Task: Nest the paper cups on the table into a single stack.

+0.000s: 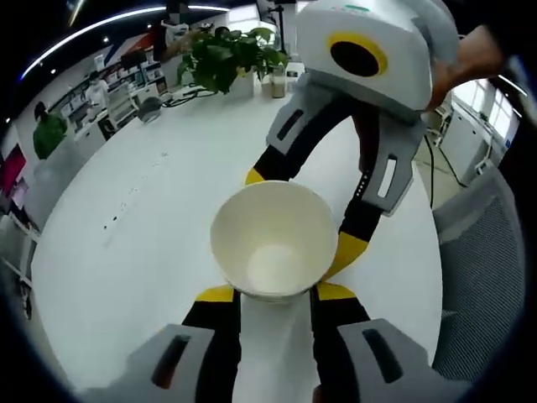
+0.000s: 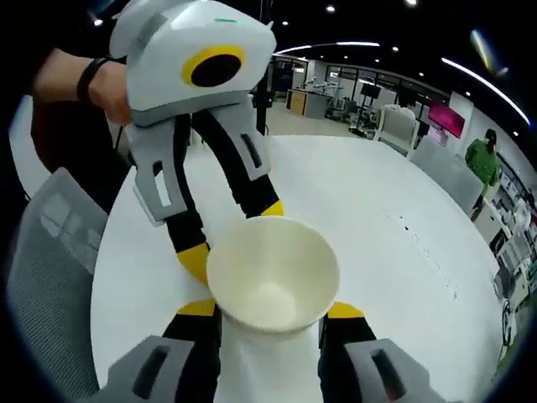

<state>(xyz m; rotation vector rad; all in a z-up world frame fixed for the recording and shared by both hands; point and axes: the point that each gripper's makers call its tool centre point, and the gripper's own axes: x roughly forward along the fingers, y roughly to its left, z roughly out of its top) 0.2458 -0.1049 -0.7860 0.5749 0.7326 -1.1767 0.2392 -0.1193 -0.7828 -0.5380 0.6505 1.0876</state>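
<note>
White round table under both grippers, open-plan office behind, potted plant at the far edge, grey chair beside; no readable writing or brand on anything. Left gripper clamped on a white paper cup, mouth facing the camera; right gripper likewise closed on the cup from the opposite side, yellow tips touching its rim.
</note>
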